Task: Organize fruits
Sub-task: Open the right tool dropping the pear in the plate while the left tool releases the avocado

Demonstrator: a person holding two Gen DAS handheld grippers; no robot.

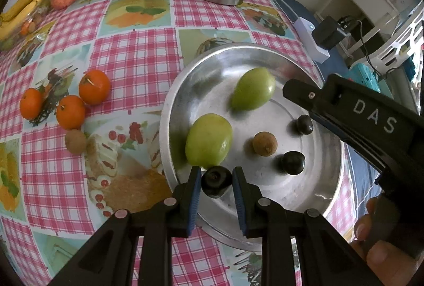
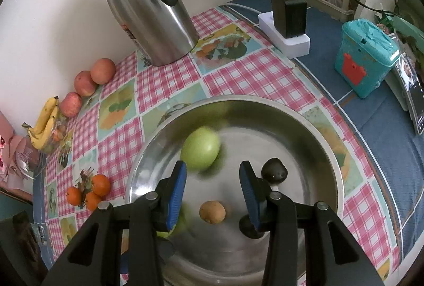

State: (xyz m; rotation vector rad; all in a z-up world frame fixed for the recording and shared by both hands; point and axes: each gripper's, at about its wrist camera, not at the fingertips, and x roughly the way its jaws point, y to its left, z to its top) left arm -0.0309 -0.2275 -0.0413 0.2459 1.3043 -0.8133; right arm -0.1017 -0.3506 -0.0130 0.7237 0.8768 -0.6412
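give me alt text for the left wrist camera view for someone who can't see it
The left tool grips a dark round fruit over the near rim of a metal bowl holding two green fruits, a brown one and two dark ones. Three oranges sit left on the checkered tablecloth; the right tool reaches in.

Both views are bright with soft daylight, and the colours stay clear. The metal bowl [image 1: 265, 65] shines with pale glare on its floor, and short soft shadows lie beside the fruits inside it. In the right wrist view the green fruit [image 2: 200, 151] is smeared by motion blur, while the kettle [image 2: 148, 7] is sharp. The fisheye lens bends the checked surface [image 1: 132, 57] strongly, and the corners are black.
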